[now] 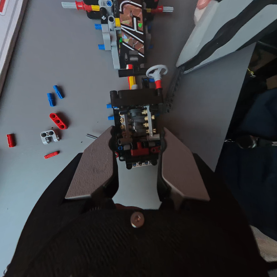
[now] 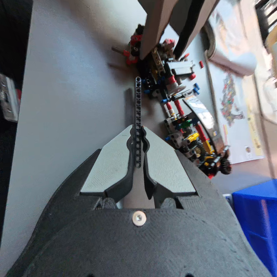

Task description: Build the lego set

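Left gripper fingers clamp the rear of the brick-built car chassis on the grey surface. Right gripper fingers pinch a long black holed beam.

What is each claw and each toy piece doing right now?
left gripper: closed on the model's rear end
brick car model: lying on the table
right gripper: shut on the beam
long black beam: gripped near one end, pointing forward
loose red and blue pieces: lying on the table
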`<state>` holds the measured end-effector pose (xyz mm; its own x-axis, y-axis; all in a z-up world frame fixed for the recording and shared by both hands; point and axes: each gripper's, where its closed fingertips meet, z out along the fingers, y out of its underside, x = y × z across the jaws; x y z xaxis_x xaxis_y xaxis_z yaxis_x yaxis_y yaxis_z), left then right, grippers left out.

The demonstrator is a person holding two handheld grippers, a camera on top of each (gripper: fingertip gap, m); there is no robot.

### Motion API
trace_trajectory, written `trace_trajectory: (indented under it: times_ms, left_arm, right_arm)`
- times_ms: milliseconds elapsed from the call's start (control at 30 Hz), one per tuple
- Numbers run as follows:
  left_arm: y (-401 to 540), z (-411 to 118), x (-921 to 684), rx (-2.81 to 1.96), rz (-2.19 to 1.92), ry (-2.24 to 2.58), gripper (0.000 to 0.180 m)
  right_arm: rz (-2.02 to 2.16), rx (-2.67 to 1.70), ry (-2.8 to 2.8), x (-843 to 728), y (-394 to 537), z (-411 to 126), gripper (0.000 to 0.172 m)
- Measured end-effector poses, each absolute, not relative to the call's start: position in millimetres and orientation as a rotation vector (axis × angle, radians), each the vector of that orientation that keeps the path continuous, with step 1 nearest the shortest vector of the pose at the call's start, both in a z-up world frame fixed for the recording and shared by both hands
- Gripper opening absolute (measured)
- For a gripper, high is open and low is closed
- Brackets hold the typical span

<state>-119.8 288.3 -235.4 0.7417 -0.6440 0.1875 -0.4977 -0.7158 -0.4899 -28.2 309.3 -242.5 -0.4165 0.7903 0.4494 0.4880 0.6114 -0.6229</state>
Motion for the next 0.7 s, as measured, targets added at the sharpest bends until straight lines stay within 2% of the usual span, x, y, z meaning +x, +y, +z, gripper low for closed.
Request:
trace_trajectory:
  times_ms: [167,300,333,400,433,500,600,700]
  left_arm:
    - [288,-224,-115,-2.572,-0.956,0.746,0.058]
    - [285,-216,-116,-2.574,-1.3,0.671,0.057]
    - [285,-218,-117,-2.583,-1.326,0.654,0.051]
    - [283,-224,-118,-2.606,-1.364,0.613,0.021]
    - [281,-225,-115,-2.605,-1.411,0.589,0.021]
    - [283,-227,-113,-2.573,-1.338,0.62,0.027]
    - [286,-211,-113,-2.476,-1.158,0.641,0.026]
    - [278,-193,-126,-2.398,-0.813,0.66,0.039]
  right_arm:
    - [0.255,-0.809,-1.901,-20,330,-215,0.005]
    - [0.179,-0.832,-1.64,-3,355,-175,0.005]
    - [0.212,-0.857,-1.572,4,359,-163,0.004]
    - [0.359,-0.912,-1.526,18,357,-150,0.004]
    - [0.412,-0.962,-1.518,25,359,-148,0.004]
    - [0.42,-1.036,-1.492,40,369,-152,0.004]
    - [0.417,-1.084,-1.501,60,370,-162,0.004]
    - [0.436,-1.152,-1.551,75,366,-173,0.004]
